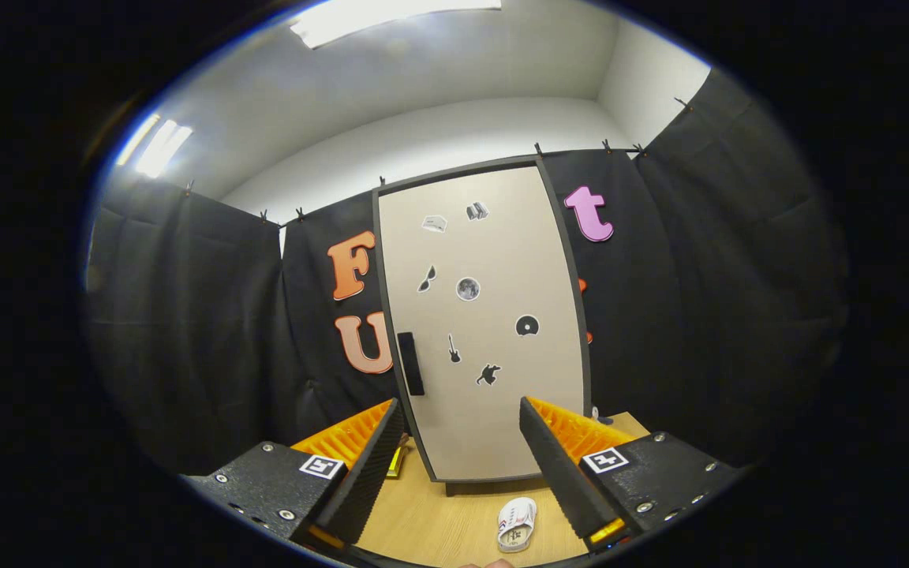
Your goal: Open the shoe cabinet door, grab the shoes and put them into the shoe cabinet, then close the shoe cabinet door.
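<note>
A tall beige shoe cabinet with a dark frame stands on the wooden table, beyond my fingers. Its door is shut and carries several small stickers. A black handle sits on the door's left edge, just above my left fingertip. A white shoe lies on the table in front of the cabinet, between my fingers and closer to the right one. My gripper is open, with nothing between its fingers, held back from the cabinet.
The wooden table runs under the cabinet and the shoe. A small yellow object lies by the cabinet's left foot, partly hidden by my left finger. Black cloth walls close in on both sides.
</note>
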